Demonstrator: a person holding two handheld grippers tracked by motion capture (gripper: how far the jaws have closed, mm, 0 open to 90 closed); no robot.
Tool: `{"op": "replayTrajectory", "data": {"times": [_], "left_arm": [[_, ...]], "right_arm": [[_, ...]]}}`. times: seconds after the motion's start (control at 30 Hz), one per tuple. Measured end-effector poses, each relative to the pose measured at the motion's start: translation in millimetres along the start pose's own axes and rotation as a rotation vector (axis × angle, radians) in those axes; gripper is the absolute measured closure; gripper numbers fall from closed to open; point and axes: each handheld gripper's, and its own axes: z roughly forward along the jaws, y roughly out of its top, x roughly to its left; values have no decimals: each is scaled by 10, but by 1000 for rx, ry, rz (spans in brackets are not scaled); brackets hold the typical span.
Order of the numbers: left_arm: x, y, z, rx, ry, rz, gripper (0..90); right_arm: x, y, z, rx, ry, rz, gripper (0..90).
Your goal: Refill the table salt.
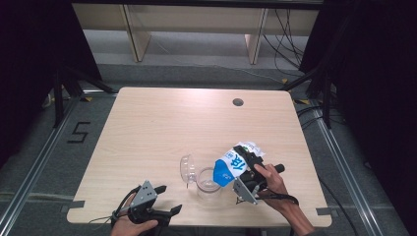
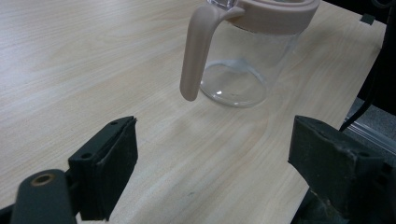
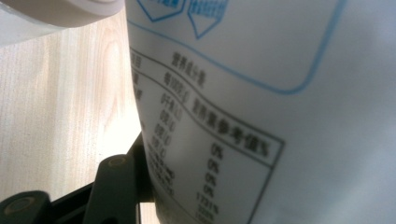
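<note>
Right gripper squeezes blue-white bag. Bag tips down-left, low end right over mouth of clear jug, near table's front edge. Bag's long side slants from hand down to jug. Jug lid flipped open at left. Left gripper wide open, holding nothing, just left of jug.

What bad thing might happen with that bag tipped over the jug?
The right gripper holds the bag tilted above the jug, whose hinged lid stands open. The contents might miss the rim and land on the table. The left gripper is open and off the jug, so a bump may shift or tip it.
</note>
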Motion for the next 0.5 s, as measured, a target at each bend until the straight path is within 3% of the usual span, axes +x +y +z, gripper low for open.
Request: {"op": "replayTrajectory", "data": {"times": [0.1,0.17,0.23,0.27,0.3,0.5], "left_arm": [[0,-2,4,-6,0,-1,152],[-2,-2,5,-7,0,-2,152],[-3,0,4,-6,1,-2,152],[-3,0,4,-6,0,-2,152],[-3,0,3,-6,1,-2,152],[0,5,-1,-3,4,13,152]], "right_arm": [[10,2,1,0,0,6,460],[-4,5,-1,7,-7,-27,461],[1,5,0,8,-13,-28,461],[-35,18,0,7,-18,-86,462],[-51,20,3,3,-20,-113,463],[-51,22,-2,11,-26,-114,463]]}}
